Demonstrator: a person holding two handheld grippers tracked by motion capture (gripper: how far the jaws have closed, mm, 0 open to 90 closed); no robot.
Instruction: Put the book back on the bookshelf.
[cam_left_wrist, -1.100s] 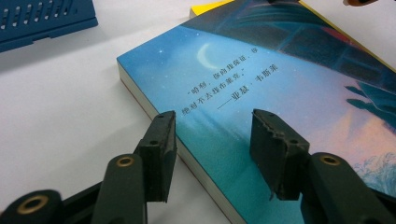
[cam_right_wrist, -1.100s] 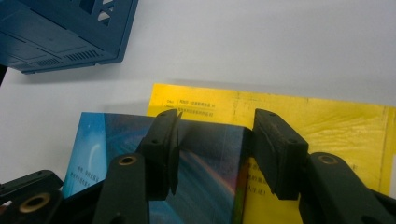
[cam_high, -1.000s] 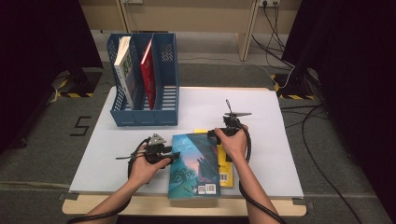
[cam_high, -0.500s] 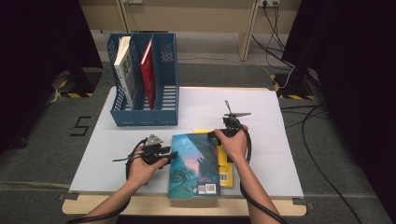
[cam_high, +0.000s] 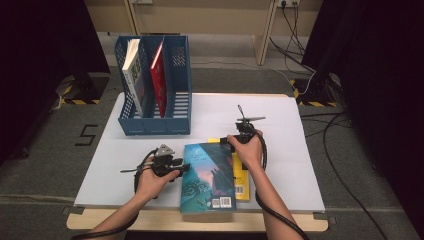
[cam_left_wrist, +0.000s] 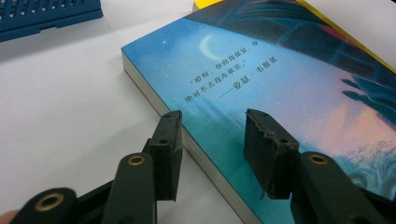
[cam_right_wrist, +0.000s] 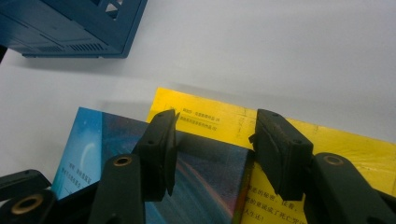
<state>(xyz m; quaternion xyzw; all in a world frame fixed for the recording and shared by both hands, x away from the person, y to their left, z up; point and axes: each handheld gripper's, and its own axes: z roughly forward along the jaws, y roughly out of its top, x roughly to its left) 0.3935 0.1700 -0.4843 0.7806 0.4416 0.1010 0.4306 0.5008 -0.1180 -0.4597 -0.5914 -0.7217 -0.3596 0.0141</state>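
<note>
A blue book (cam_high: 207, 175) lies flat on a yellow book (cam_high: 242, 186) near the table's front edge. My left gripper (cam_high: 182, 167) is at the blue book's left edge. In the left gripper view the blue book (cam_left_wrist: 280, 84) has its edge running between the jaws of the gripper (cam_left_wrist: 215, 126), one beside it on the table, one over the cover. They have just been closing and do not clamp it. My right gripper (cam_high: 231, 143) is at the books' far edge. Its jaws (cam_right_wrist: 212, 140) have just been opening and stand wide over the blue book's (cam_right_wrist: 201, 186) corner and the yellow cover (cam_right_wrist: 210, 121).
A blue three-slot file holder (cam_high: 155, 125) stands at the table's back left, with a white-and-green book (cam_high: 132, 75) and a red book (cam_high: 159, 75) upright in it. Bare white tabletop (cam_high: 300, 165) lies to the right. Cables run over the floor at right.
Both hands stay at the blue book as before; the books have not moved.
</note>
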